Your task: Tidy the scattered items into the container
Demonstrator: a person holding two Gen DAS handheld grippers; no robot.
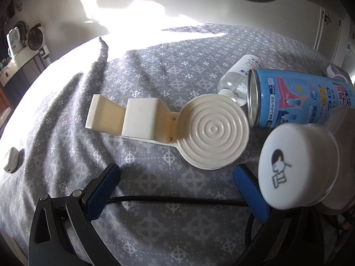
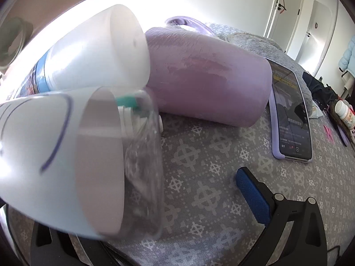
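Bed surface, grey sheet with a pale cross pattern, strong sunlight from 12 o'clock. Left tongs: released, jaws wide, nothing between the blue pads; a black cable runs across between them. Cream plastic holder lies flat just ahead at 12 o'clock, long axis 9-to-3, ridged round disc at the 3 o'clock end. Blue spray can on its side at 2 o'clock, long axis roughly 9-to-3, bare metal base facing 9 o'clock, printed label pink and blue. Small clear bottle lies just behind the can's base, white neck toward the disc. White jar lid with a line-drawn figure sits at 3 o'clock, outside the right pad. Right tongs: released as far as visible; one blue pad at 4 o'clock stands apart from everything, the other is hidden. White bottle with a clear cap fills 8 to 9 o'clock, blurred, cap toward 3 o'clock. Purple tub lies on its side at 12 o'clock, long axis 10-to-4. Spray can's white cap touches its wall at 11 o'clock. Phone in a lilac case lies at 2 o'clock, screen lit.
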